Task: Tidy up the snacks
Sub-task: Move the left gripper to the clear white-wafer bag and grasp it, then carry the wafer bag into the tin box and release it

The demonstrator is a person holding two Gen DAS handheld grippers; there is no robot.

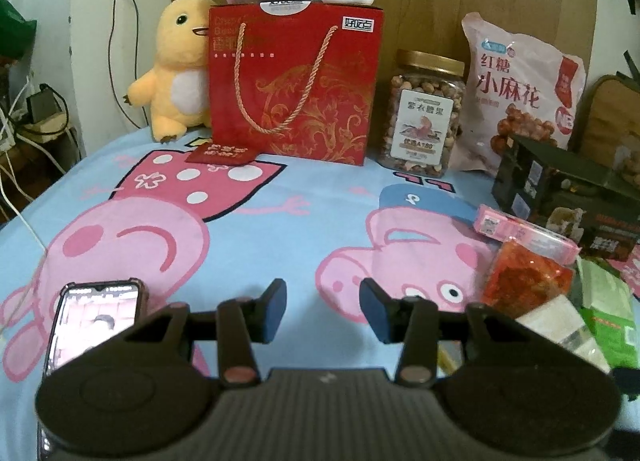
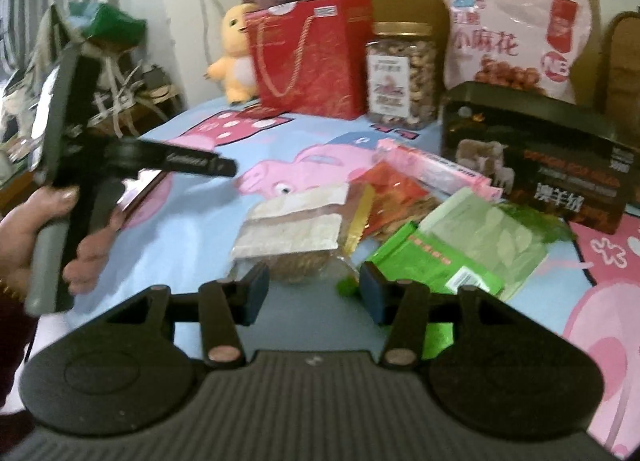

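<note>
Because the loose snack packets lie just ahead of the right gripper [image 2: 314,293], they are the natural first thing to take: the pale flat packet [image 2: 294,223] sits just beyond its left jaw, and the green packets [image 2: 448,261] lie against its right jaw, partly beneath it. All look light, thin and crinkly, likely slippery film that buckles when pinched, so a sealed edge or corner seems the safest hold, with a gentle squeeze where the contents look brittle. The right jaws stand about half apart and are opening, with nothing between the pads. The left gripper [image 1: 323,307] hovers over bare sheet [image 1: 248,245], jaws narrowly parted and empty; the orange packet [image 1: 524,281] lies off to their right. Farther on, the dark box [image 2: 552,169] looks stiff and heavier. Farthest, the nut jar [image 2: 402,75] is rigid, smooth and probably weighty, beside the puffy pink bag [image 2: 516,33] and red gift bag [image 2: 312,57].
</note>
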